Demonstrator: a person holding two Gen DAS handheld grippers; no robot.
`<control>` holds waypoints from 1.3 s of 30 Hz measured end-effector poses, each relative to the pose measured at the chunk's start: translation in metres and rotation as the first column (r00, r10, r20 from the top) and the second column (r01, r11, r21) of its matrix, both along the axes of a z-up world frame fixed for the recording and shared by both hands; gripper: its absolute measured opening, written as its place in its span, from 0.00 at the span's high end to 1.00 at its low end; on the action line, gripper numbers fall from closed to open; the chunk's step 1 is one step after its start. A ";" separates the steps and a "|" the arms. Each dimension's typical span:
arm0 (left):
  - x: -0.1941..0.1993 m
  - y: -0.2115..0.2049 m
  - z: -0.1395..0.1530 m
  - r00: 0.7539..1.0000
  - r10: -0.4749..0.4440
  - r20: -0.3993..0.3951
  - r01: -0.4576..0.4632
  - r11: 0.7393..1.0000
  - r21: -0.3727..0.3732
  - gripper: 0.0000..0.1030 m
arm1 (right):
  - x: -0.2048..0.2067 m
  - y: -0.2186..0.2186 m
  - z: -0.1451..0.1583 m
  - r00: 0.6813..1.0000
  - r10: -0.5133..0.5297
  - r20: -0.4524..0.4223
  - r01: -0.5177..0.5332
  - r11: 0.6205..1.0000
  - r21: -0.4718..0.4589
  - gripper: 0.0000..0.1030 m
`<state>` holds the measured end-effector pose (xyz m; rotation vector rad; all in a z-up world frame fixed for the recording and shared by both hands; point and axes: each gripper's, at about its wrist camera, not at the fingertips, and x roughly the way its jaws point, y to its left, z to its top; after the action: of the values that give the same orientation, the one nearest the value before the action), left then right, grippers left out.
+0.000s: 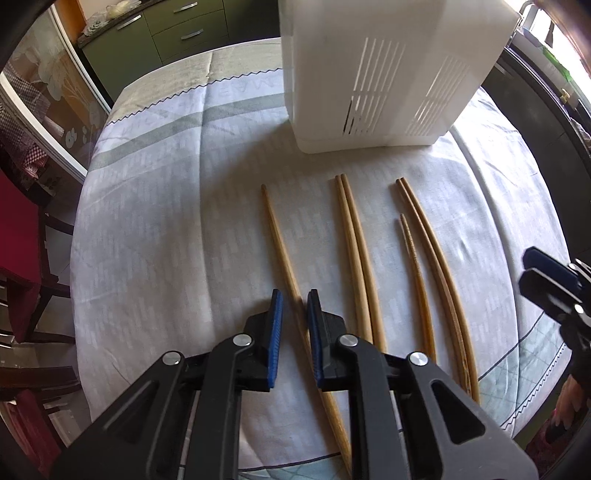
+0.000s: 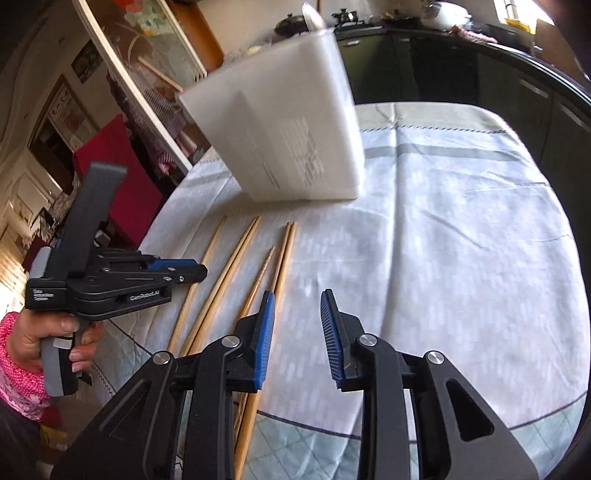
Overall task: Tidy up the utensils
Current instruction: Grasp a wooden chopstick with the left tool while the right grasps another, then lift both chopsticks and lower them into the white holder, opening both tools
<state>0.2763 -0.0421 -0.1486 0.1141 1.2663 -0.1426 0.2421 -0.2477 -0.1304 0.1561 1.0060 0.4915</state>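
Note:
Several wooden chopsticks lie side by side on the tablecloth: a single one on the left (image 1: 279,243), a pair (image 1: 354,240), a short one (image 1: 415,266) and another pair (image 1: 432,251). A white slotted utensil holder (image 1: 388,74) stands behind them. My left gripper (image 1: 294,299) is open, its jaws straddling the leftmost chopstick just above it. It also shows in the right wrist view (image 2: 201,272). My right gripper (image 2: 297,299) is open and empty, over the cloth just right of the rightmost pair (image 2: 284,254). The holder (image 2: 288,122) stands beyond.
The table (image 1: 147,221) carries a pale patterned cloth. A red chair (image 1: 18,236) stands at its left. Green cabinets (image 1: 177,29) are behind. Dark cabinets (image 2: 517,85) run along the right. My right gripper shows at the left wrist view's right edge (image 1: 546,284).

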 end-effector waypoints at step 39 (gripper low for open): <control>0.005 0.017 0.004 0.997 0.066 0.034 -0.063 0.995 -0.080 0.94 | 0.033 0.076 -0.010 0.998 0.033 0.061 -0.020 0.979 -0.203 0.93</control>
<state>0.2811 -0.0253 -0.1447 0.0082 1.2243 -0.1342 0.2746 -0.1715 -0.1401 -0.0546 0.9895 0.4130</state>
